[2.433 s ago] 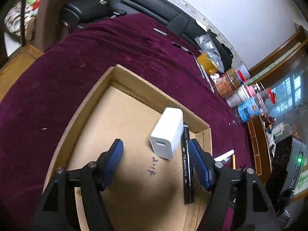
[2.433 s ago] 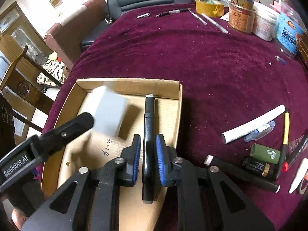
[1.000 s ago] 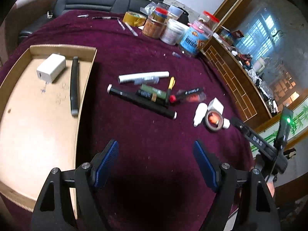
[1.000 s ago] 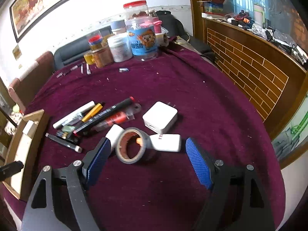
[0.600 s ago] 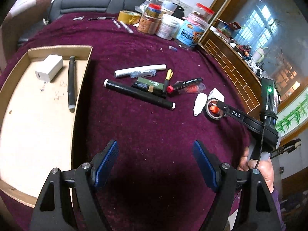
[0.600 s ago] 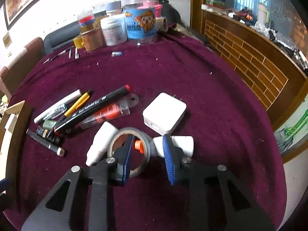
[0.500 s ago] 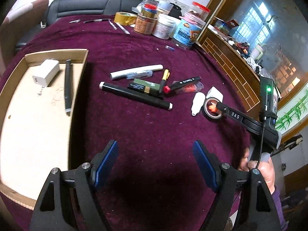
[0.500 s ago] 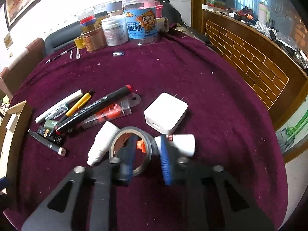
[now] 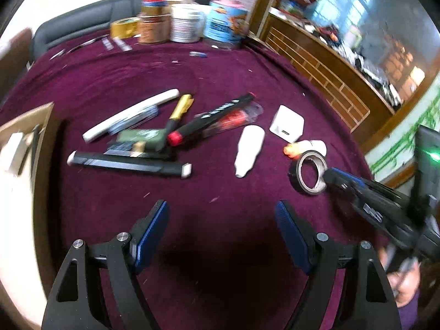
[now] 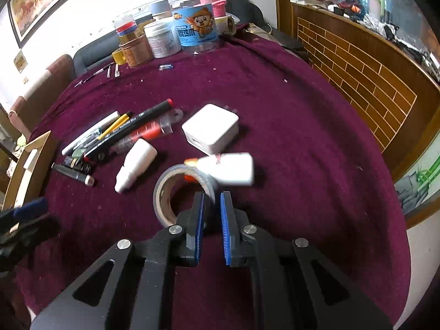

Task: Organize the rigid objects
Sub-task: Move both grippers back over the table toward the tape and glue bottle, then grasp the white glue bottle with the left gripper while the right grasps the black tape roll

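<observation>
My right gripper is shut on the near rim of a dark tape roll, which stands tilted on its edge on the maroon cloth. In the left wrist view the same tape roll sits at the right, with the right gripper pinching it. My left gripper is open over bare cloth, with nothing between its fingers. Beyond it lie a black marker, a white tube, a white bottle and a square white charger. An orange-capped white bottle lies just behind the roll.
A cardboard tray at the left edge holds a white charger and a black pen. Jars and tins crowd the table's far side. A wooden brick-pattern counter runs along the right. A person's hand holds the right gripper.
My right gripper went from wide open to shut on the tape roll's rim, and the roll tipped up. My left gripper swung right, away from the tray, toward the loose pile.
</observation>
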Available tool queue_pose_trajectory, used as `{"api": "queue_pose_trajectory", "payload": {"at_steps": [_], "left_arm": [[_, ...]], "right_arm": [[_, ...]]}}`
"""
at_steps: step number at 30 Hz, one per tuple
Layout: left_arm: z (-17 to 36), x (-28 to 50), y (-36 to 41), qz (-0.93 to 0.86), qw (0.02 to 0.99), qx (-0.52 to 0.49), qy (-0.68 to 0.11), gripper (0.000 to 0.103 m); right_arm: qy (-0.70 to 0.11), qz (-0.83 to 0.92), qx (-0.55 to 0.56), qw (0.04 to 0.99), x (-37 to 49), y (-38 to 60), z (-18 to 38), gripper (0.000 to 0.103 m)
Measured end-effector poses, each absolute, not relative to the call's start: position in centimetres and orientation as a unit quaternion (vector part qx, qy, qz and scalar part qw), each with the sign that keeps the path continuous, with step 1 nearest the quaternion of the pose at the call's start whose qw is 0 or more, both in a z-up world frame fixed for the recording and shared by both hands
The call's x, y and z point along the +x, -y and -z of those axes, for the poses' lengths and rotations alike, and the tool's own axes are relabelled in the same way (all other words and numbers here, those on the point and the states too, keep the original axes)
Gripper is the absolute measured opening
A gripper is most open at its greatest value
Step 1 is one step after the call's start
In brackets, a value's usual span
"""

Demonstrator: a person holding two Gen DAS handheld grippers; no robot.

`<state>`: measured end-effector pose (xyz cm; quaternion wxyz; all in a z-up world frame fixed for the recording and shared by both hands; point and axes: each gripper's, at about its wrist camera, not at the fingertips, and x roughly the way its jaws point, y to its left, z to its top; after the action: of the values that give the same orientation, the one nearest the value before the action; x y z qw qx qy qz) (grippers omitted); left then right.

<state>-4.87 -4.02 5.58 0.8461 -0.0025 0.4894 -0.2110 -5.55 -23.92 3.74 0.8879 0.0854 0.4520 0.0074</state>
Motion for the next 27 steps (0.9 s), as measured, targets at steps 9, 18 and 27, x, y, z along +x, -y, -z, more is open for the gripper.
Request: {"api": "queue_pose_trajectory", "payload": {"at_steps": [9,18,27], "left_arm": [[-2.7,-0.2,9.5,0.211,0.837,0.055,-0.503,0.074],[-1.9,0.5,12.3,0.211,0.848,0.113,-0.474,0.056],[-3.6,-0.9,10.1,0.234,0.846,0.077,-0.472,0.022]], "right_arm": [[-0.458,-0.018,0.12,0.88,-7.8,27.0,-3.3,0.009],[-0.443,-0.041,0.153,0.883,-7.3,28.1,-3.6,0.01],[-0.471,-0.058,0.164,0.865,-3.8,26.5,-2.3,0.036]]}}
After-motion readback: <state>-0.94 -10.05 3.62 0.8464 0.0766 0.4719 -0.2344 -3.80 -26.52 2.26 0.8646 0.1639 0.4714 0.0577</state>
